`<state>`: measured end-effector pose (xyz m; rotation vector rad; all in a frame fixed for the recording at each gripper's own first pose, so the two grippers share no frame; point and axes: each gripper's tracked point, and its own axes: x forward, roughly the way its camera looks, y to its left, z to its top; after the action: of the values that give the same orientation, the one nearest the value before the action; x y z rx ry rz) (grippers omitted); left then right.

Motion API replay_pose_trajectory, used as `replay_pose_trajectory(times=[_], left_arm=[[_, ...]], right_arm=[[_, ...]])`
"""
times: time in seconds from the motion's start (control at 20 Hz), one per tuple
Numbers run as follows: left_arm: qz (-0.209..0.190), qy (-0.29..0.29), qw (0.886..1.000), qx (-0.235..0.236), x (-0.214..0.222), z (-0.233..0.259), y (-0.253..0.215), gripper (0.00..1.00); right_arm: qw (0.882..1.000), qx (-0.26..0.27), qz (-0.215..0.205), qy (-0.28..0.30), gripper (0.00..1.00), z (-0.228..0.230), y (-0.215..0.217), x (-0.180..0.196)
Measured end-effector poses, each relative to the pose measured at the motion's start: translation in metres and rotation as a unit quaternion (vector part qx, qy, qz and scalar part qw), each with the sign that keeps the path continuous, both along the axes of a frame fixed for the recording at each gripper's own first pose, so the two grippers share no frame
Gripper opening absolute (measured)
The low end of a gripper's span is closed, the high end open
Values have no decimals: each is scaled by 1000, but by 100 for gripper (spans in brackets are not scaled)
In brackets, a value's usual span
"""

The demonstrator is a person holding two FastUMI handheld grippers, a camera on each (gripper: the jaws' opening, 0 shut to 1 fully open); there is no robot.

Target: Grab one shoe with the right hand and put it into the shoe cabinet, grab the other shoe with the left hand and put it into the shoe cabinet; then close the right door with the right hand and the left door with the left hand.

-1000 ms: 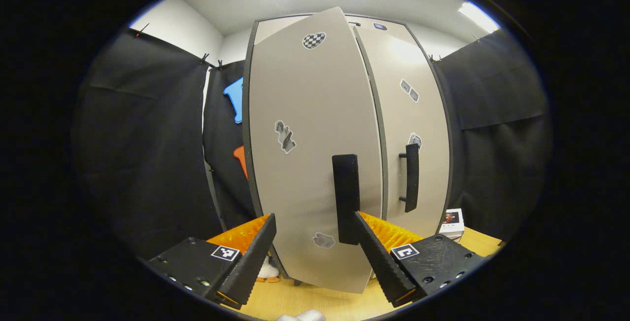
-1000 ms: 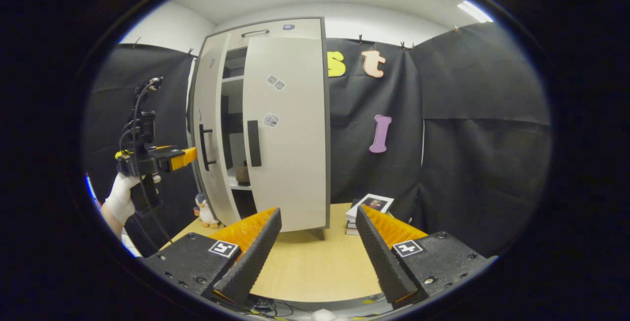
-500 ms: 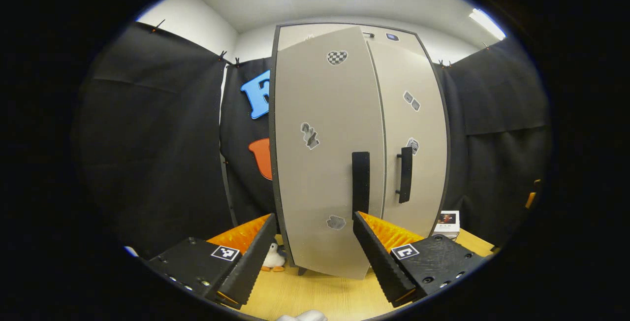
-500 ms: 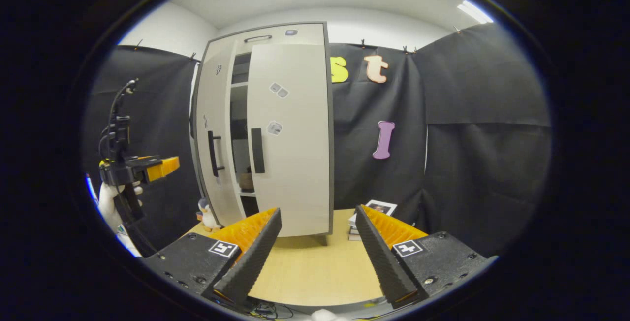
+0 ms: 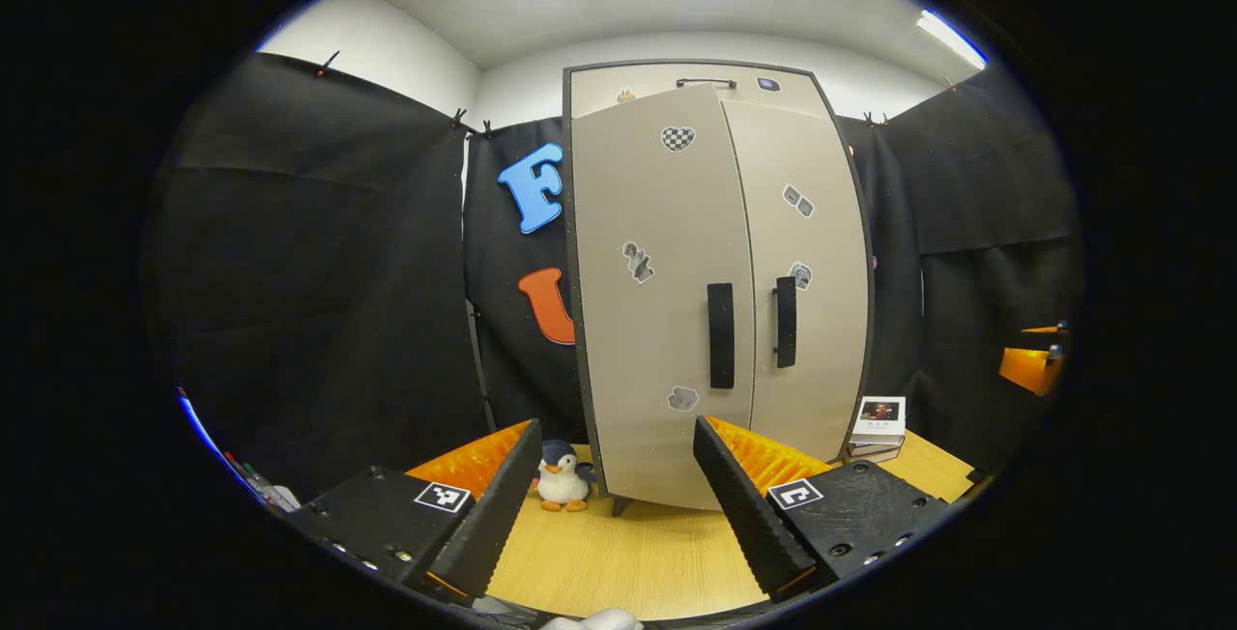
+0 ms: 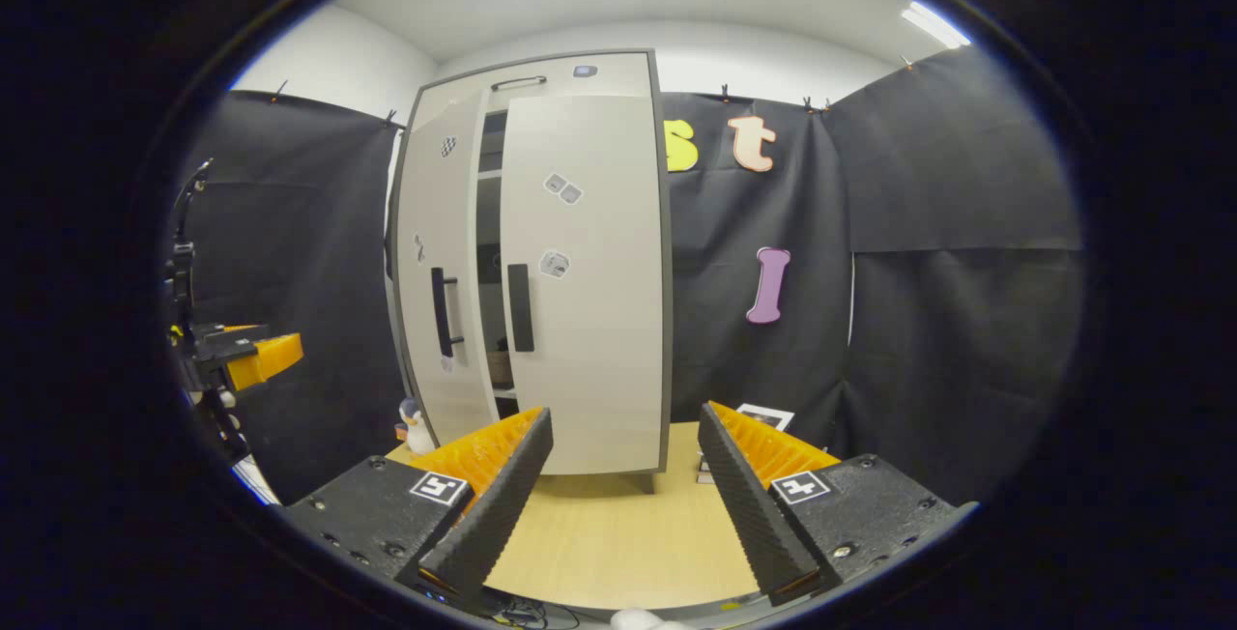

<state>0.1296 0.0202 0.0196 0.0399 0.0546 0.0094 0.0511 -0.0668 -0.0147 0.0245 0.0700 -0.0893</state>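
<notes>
Shoe cabinet [image 5: 715, 272] stands at the far side of the wooden table [image 5: 638, 562], at 12 o'clock from both cameras, and judging by how it stands the task is close to finished. From the left gripper view the left door [image 5: 657, 292] and right door [image 5: 802, 272] look nearly flush. The right gripper view, looking from the other side, shows a dark gap between them with shelves inside, so the left door [image 6: 440, 263] seems not fully shut. A dark shape sits on a shelf in that gap, possibly a shoe, though it is too small to tell. No shoe lies on the table, so I judge both are stowed.

What seems left is a final push on the left door.

Left gripper [image 5: 614, 475] is spread wide and holds nothing. Right gripper [image 6: 623, 471] is likewise spread wide and empty, well back from the cabinet.

Stickers dot the doors, one checkered [image 5: 677, 138]; none carries writing I can read. At 4 o'clock of the cabinet, a stack of books [image 5: 877, 422] has print too small to read. A toy penguin [image 5: 560, 477] stands at 7 o'clock of the cabinet.
</notes>
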Motion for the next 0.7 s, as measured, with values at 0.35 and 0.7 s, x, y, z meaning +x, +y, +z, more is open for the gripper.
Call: replay_pose_trajectory(times=[0.35,0.7], left_arm=[[-3,5,1000,-9,-26,-11,-19,96],[-14,7,1000,-11,-32,-9,-34,96]], right_arm=[[1000,4,7,4,99,-7,2,0],[1000,8,2,0,99,-5,1,-3]])
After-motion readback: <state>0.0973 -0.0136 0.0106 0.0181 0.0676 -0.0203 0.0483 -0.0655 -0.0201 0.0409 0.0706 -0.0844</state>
